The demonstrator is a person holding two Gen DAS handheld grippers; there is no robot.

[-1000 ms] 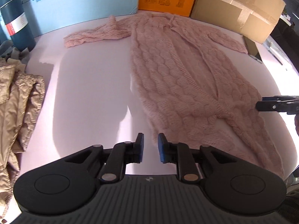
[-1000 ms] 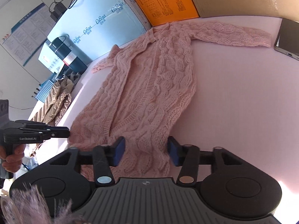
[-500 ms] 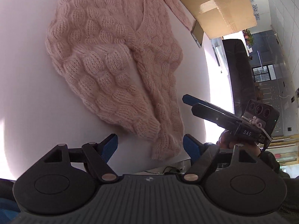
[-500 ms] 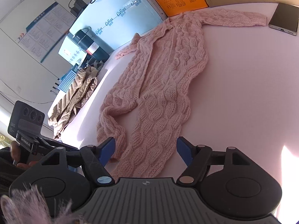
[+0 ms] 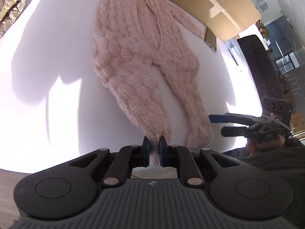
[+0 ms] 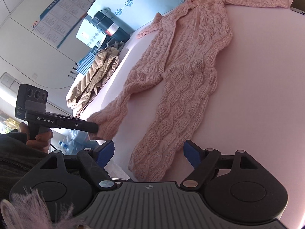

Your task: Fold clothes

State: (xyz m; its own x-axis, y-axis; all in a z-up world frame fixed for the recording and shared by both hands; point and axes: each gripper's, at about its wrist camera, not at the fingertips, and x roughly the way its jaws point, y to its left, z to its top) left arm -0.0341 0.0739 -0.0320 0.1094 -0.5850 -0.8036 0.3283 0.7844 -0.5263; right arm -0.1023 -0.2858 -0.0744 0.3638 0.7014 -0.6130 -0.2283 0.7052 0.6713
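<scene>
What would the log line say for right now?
left gripper: jaws shut on cardigan hem corner | right gripper: jaws open, over other hem corner | cardigan: flat on table, unfolded

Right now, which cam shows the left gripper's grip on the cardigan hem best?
Left wrist view: the left gripper pads are shut on the pink cardigan hem corner, knit visible between them. The right wrist view shows that gripper side-on at the hem, the pinch itself hidden.
</scene>
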